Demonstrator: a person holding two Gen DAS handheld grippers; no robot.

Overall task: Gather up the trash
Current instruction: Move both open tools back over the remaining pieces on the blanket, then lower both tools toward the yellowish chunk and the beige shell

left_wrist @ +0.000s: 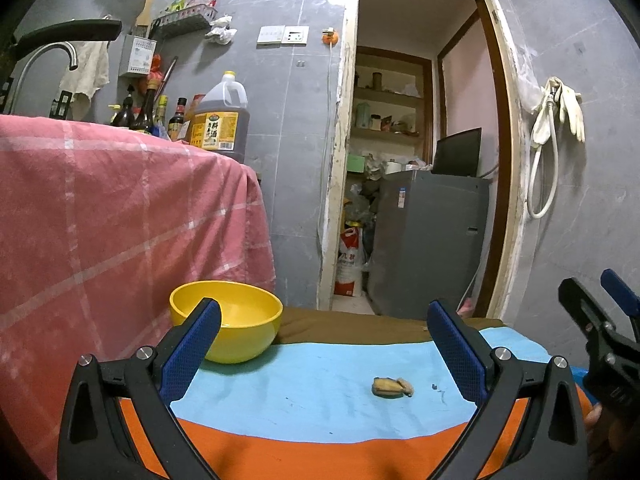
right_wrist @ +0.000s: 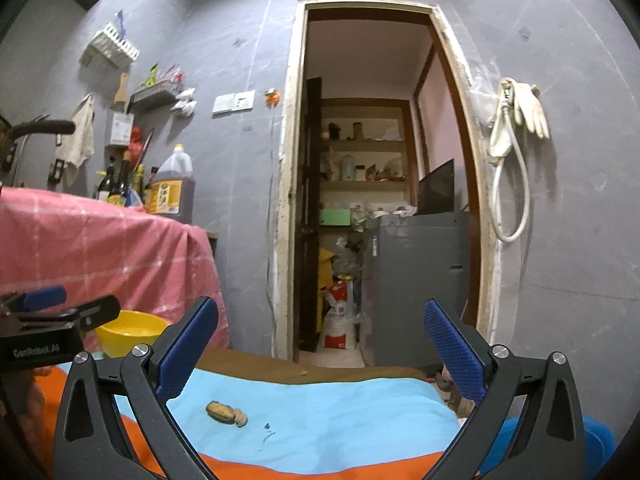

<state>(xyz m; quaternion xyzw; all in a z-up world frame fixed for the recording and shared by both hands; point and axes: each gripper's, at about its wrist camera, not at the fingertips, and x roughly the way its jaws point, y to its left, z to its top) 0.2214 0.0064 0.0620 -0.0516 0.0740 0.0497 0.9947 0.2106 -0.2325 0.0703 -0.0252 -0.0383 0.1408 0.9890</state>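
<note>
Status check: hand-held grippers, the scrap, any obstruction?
Left hand-held gripper open, empty. Right hand-held gripper open, empty. Food scrap lies on blue cloth, untouched. Yellow bowl stands far left; nothing blocking.

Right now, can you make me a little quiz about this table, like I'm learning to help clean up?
1. True or false: the yellow bowl sits on the table's far left part.
2. What colour stripe of the cloth is the food scrap lying on? A) orange B) light blue C) brown
3. Fill in: both the left tongs and the right tongs are ____, holding nothing.

Key: 1 true; 2 B; 3 open.
</note>
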